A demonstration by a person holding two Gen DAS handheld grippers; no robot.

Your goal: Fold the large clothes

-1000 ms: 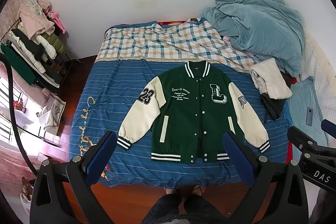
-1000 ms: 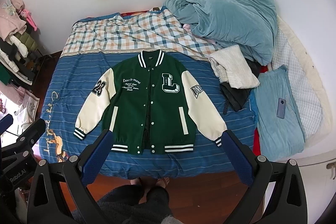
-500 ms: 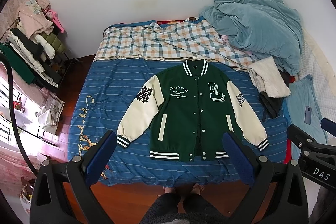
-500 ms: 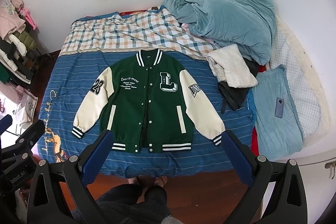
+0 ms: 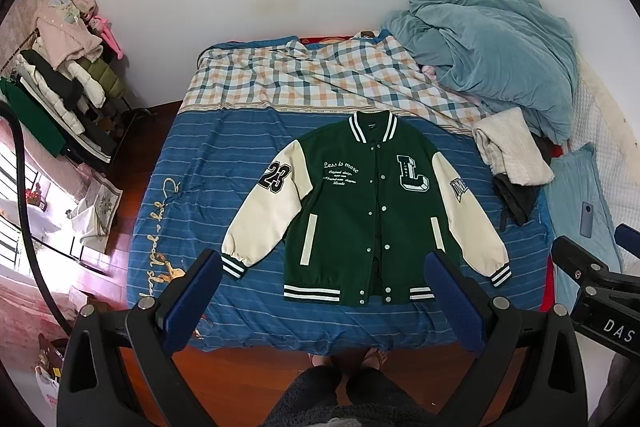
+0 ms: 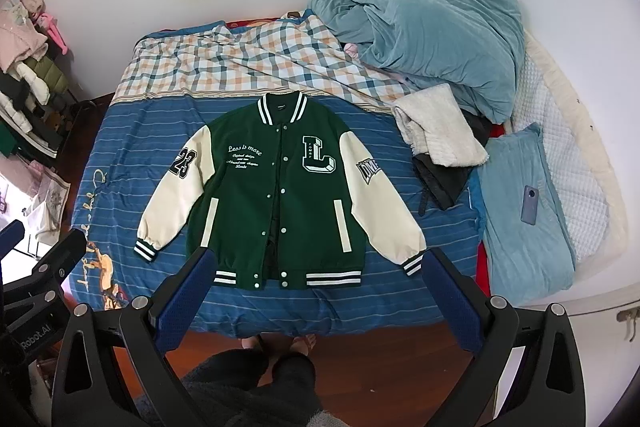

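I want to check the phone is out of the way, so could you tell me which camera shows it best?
The right wrist view: the phone lies whole and unobstructed on the light blue pillow. In the left wrist view the phone is smaller, near the edge, close above the right gripper.

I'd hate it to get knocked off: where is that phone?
In the right wrist view the phone lies far right, on the light blue pillow beside the bed.

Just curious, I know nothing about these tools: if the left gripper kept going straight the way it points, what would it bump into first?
Probably the green jacket spread on the bed; the open left gripper aims at its lower half, though depth is unclear.
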